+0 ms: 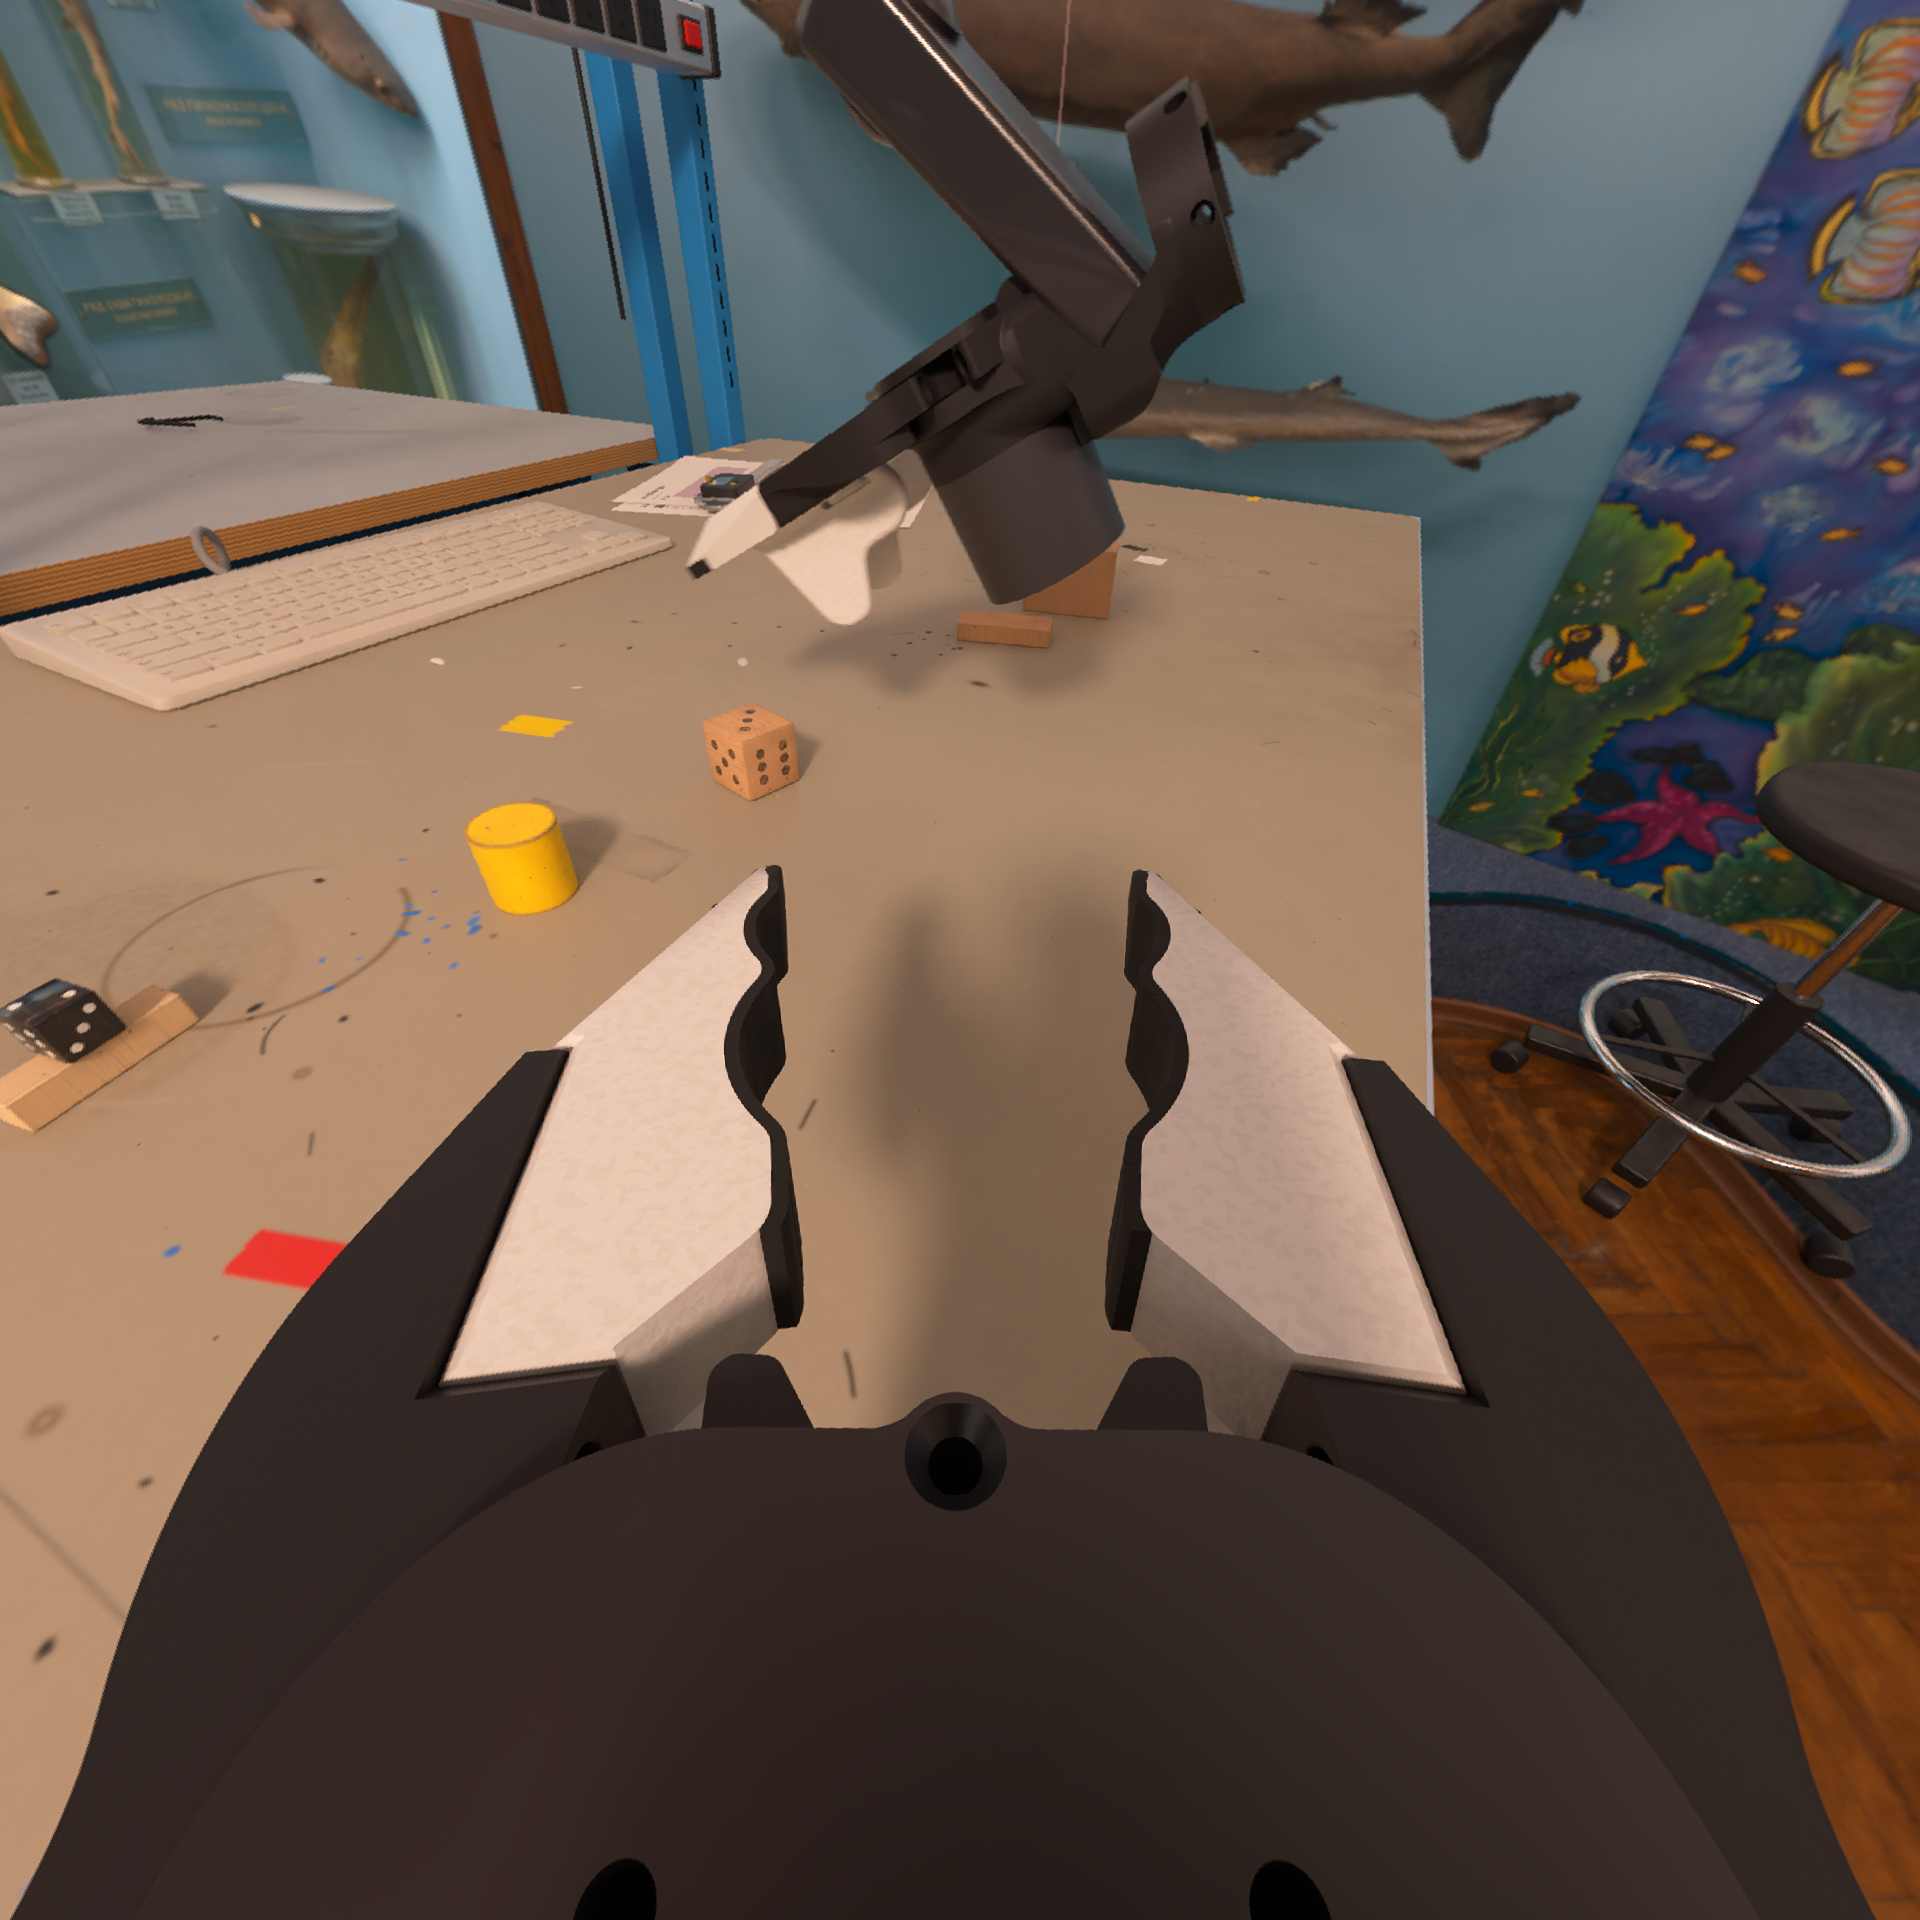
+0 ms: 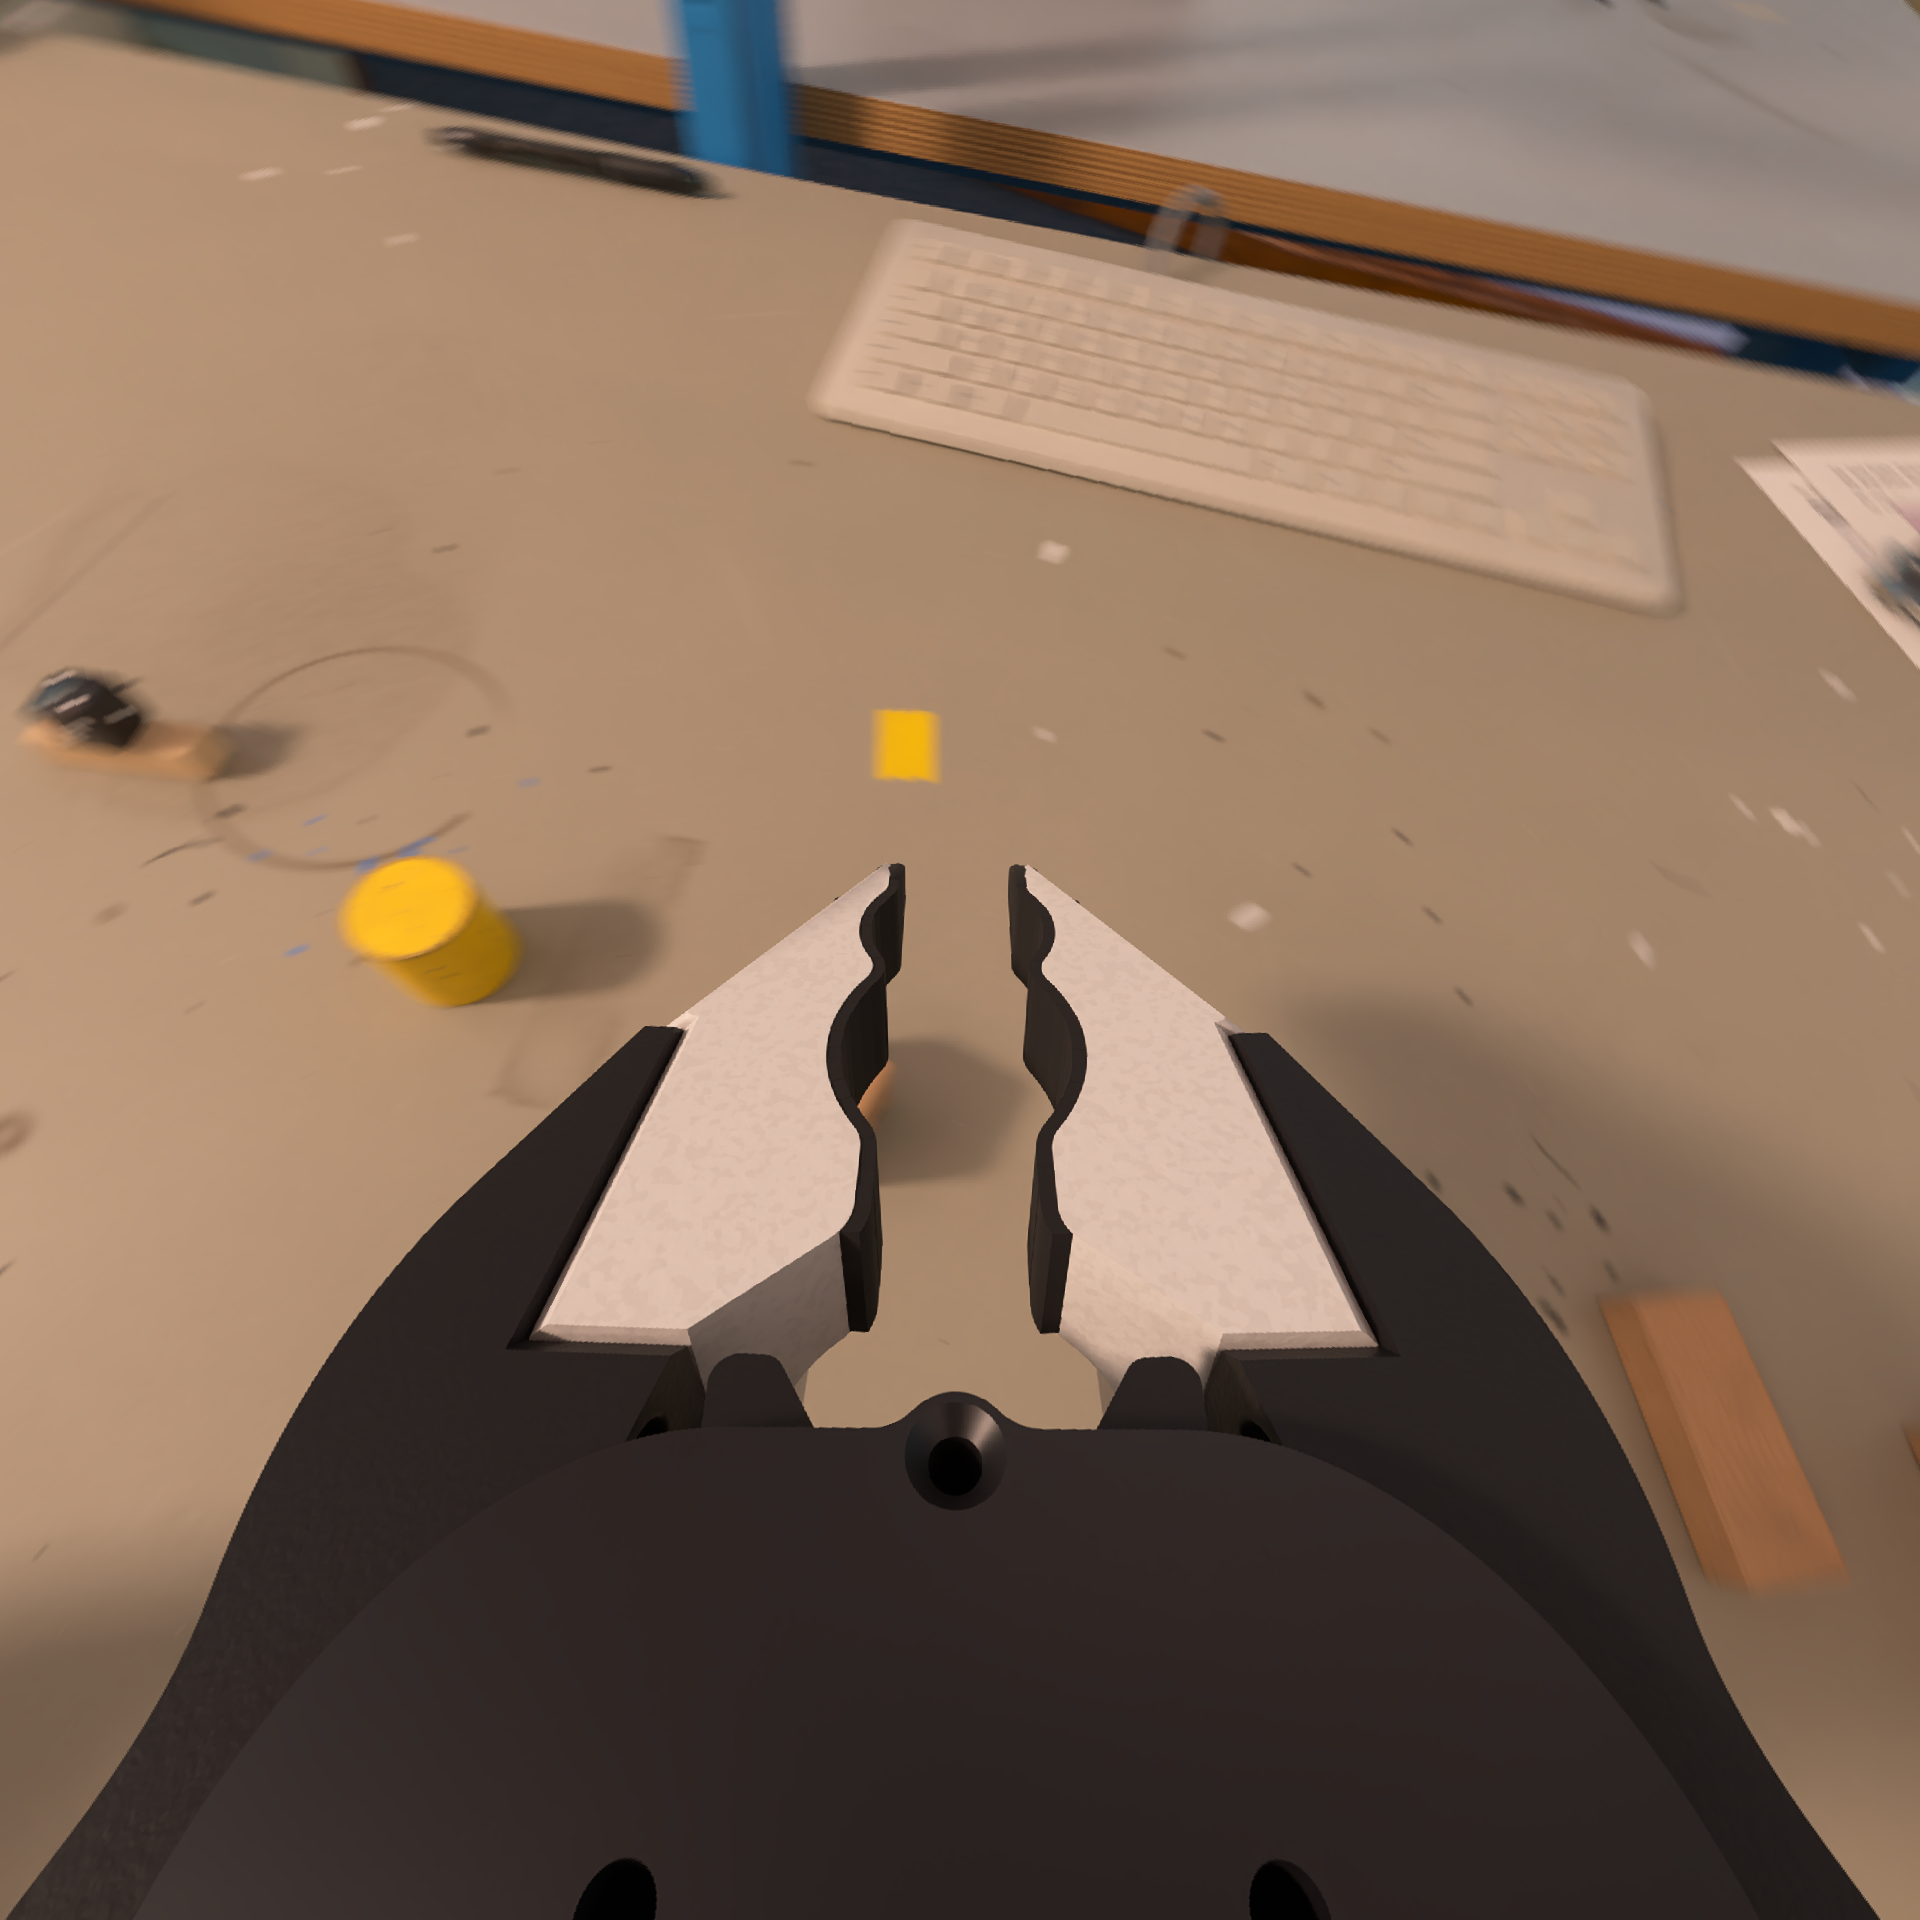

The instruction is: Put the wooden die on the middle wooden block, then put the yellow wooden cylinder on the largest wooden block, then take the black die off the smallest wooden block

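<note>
The wooden die (image 1: 751, 751) lies on the tan table, ahead of my open, empty left gripper (image 1: 956, 883). The yellow cylinder (image 1: 522, 857) stands upright to its left. The black die (image 1: 62, 1018) rests on a thin pale block (image 1: 125, 1049) at the far left. A flat wooden block (image 1: 1003, 629) and a taller one (image 1: 1075, 592) sit at the back, partly hidden by my right gripper (image 1: 769, 571), which hovers above the table. In the blurred right wrist view the right gripper (image 2: 956, 883) is narrowly open and empty; a sliver of the wooden die (image 2: 878, 1096) shows under its left finger.
A white keyboard (image 1: 332, 603) lies at the back left, with papers (image 1: 686, 483) behind it. Coloured tape patches (image 1: 535, 725) mark the table. The table's right edge (image 1: 1423, 831) drops to the floor, where a stool (image 1: 1766, 1039) stands. A pen (image 2: 571, 161) lies far off.
</note>
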